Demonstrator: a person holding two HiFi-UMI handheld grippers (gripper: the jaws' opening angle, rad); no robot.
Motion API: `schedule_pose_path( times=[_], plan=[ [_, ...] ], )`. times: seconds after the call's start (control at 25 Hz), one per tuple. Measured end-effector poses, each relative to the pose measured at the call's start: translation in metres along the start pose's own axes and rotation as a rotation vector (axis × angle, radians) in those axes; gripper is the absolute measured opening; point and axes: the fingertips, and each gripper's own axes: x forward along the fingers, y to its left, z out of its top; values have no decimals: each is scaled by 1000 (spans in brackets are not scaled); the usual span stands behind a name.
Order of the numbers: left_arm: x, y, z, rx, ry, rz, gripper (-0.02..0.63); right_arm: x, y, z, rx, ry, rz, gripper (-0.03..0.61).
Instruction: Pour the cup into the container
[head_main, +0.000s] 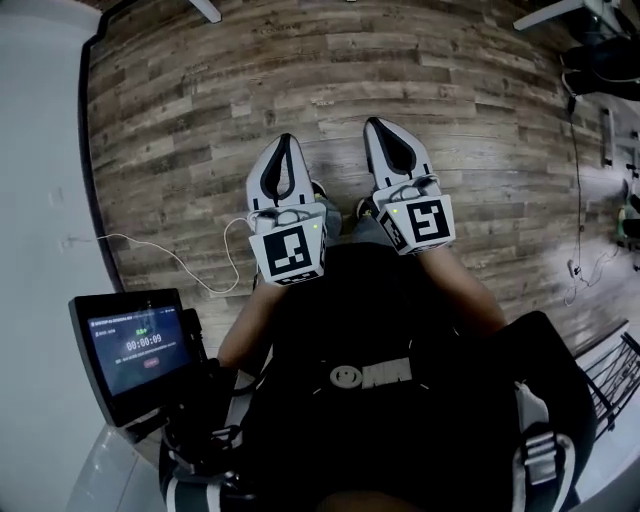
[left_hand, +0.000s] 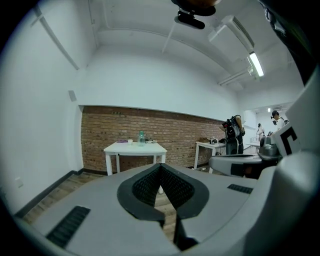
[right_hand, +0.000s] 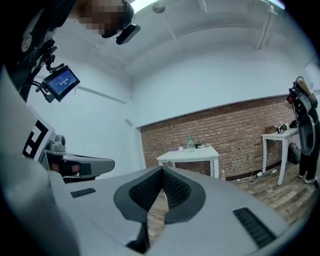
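Observation:
My left gripper (head_main: 285, 140) and right gripper (head_main: 375, 122) are held side by side over the wood floor, both shut with nothing between their jaws. Far ahead, a white table (left_hand: 135, 148) stands against a brick wall. On it are a clear greenish bottle (left_hand: 141, 137), a small white cup (left_hand: 130, 141) and a flat purple item (left_hand: 122, 141). The left gripper (left_hand: 161, 165) points level toward this table. The right gripper view shows the same table (right_hand: 189, 154), bottle (right_hand: 190, 143) and cup (right_hand: 180, 149) beyond the right gripper (right_hand: 162, 169). Both grippers are well short of the table.
A second white table (left_hand: 210, 146) stands to the right along the brick wall, with a person (left_hand: 232, 135) beside it. Cables (right_hand: 255, 175) lie on the floor near that wall. A small screen (head_main: 135, 350) sits at my lower left, and a white cable (head_main: 170, 255) trails across the floor.

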Motion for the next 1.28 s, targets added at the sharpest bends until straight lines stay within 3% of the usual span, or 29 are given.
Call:
schedule_pose_path(
  times=[0.16, 0.28, 0.96, 1.28],
  plan=[
    [32, 23, 4, -17, 9, 10, -2, 35, -7, 4, -5, 9, -3, -2],
    [66, 20, 9, -13, 21, 4, -2, 56, -34, 8, 8, 10, -16, -2],
    [147, 1, 52, 51, -17, 25, -2, 101, -120, 48, 54, -102, -49, -2],
    [224, 31, 57, 45, 33, 39, -2, 180, -147, 46, 67, -48, -24, -2]
  ],
)
